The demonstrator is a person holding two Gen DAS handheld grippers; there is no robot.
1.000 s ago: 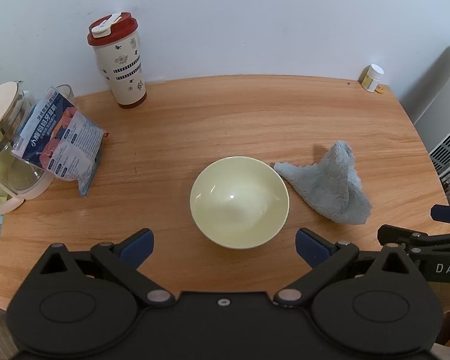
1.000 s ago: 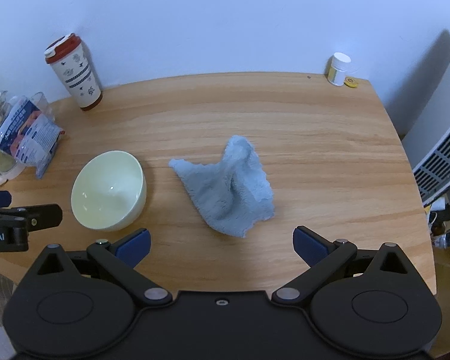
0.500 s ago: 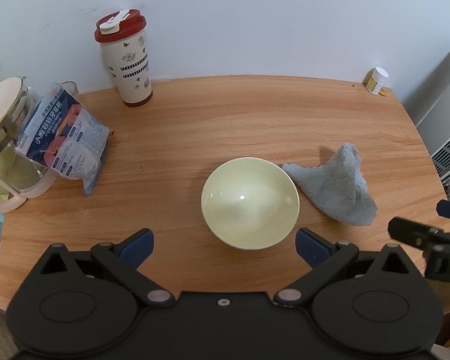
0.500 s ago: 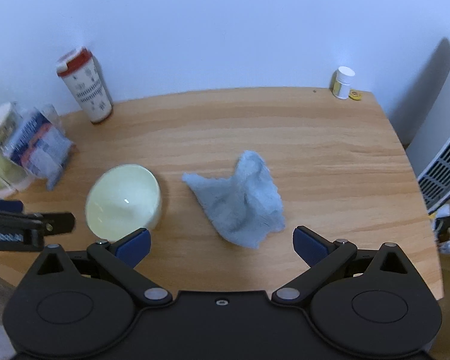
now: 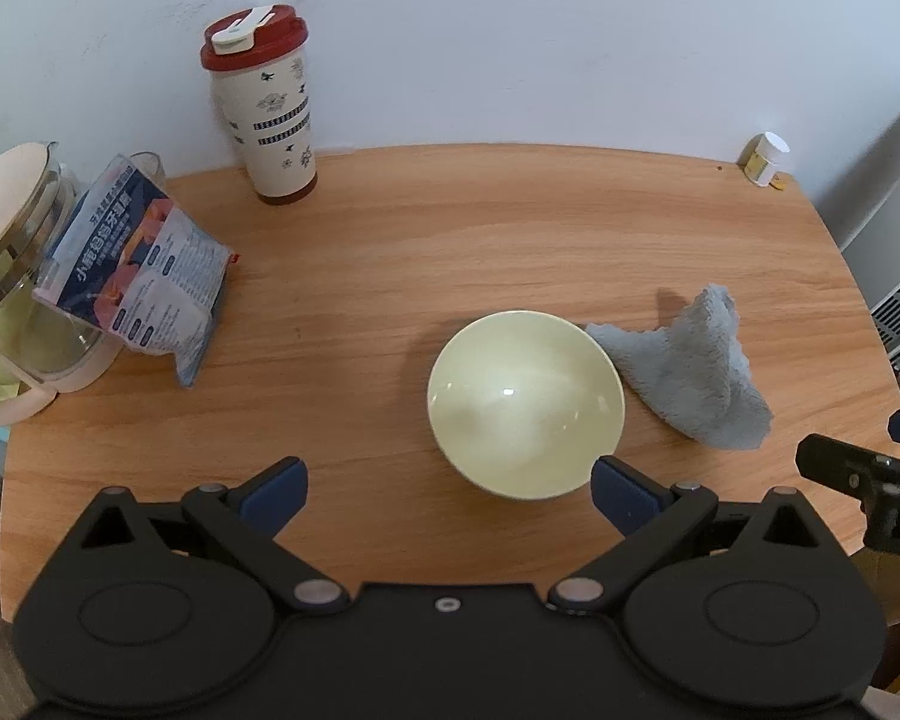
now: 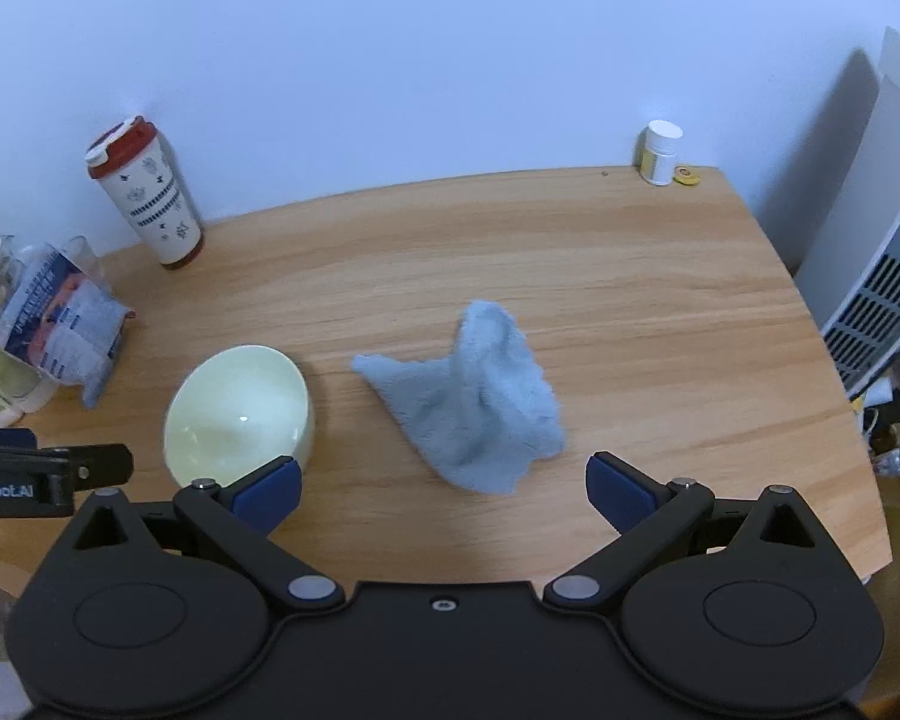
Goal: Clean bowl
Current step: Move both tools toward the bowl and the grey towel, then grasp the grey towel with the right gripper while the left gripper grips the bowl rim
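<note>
Bowl (image 5: 525,403) pale yellow-green, upright on the wooden surface (image 5: 480,228), nothing visible inside, glossy highlight on the inner wall. In the right wrist view the bowl (image 6: 239,415) sits left of centre. Grey cloth (image 5: 693,381) lies crumpled just right of it; near corner is close to the rim, can't tell if it touches. From the right wrist the cloth (image 6: 471,405) has a raised fold in the middle.

Left tool (image 5: 447,489): jaws spread wide, holding nothing, bowl sits ahead of it toward the right finger. Right tool (image 6: 444,492): jaws wide apart too, holding nothing, cloth directly ahead between the fingers' lines, not touching them. Each tool shows at the edge of the other's view.

Further out: red-lidded tumbler (image 5: 262,105) standing at the back by the wall, printed packet (image 5: 141,273) leaning on a glass kettle (image 5: 15,294) at the left edge, small white-capped bottle (image 5: 765,159) at the back right corner.
</note>
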